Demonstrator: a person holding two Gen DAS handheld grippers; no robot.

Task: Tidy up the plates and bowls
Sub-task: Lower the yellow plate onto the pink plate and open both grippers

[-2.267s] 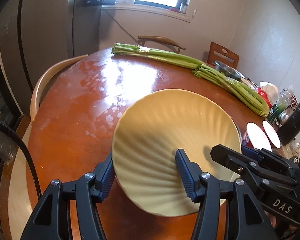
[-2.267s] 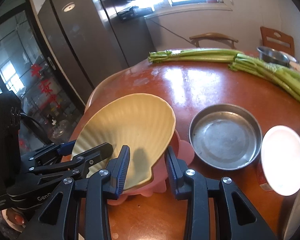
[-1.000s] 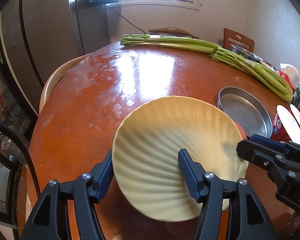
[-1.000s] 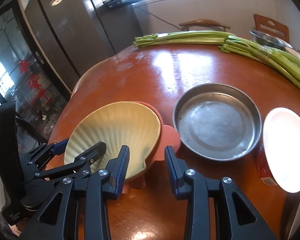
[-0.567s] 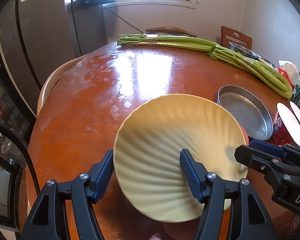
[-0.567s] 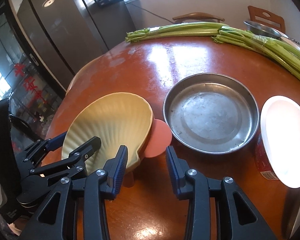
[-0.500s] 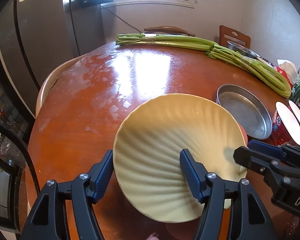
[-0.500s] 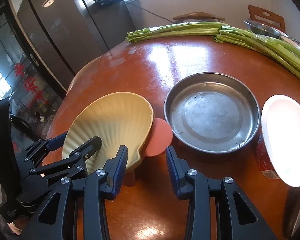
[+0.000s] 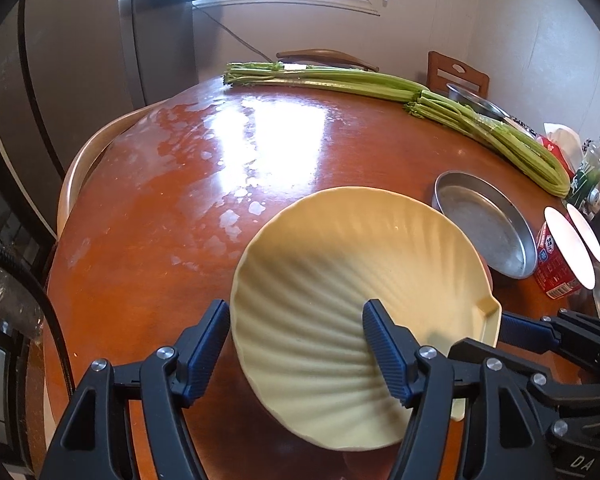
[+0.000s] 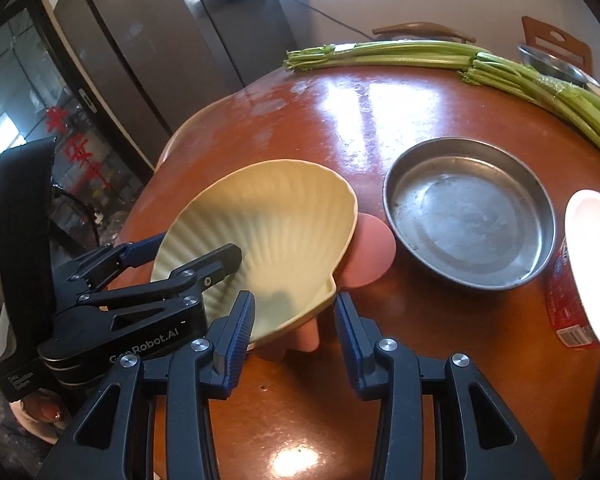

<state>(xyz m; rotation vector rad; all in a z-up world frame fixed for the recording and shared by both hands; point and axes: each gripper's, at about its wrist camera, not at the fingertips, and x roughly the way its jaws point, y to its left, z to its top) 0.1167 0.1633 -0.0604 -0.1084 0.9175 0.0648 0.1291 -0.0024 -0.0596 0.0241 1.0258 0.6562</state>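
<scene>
Hiding most of the pink plate (image 10: 374,252), the shell plate (image 9: 352,280) sits between both grippers' opening fingers — unpinched.

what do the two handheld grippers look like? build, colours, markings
Both match: black plastic scissor-link frames with silver rivets and blue ribbed pads on the fingers. The left gripper has "GenRobot.AI" in pale lettering on its body and a tall black housing behind. The right gripper shows the same frame and pads; pale "DA" lettering shows on it in the left wrist view.
</scene>
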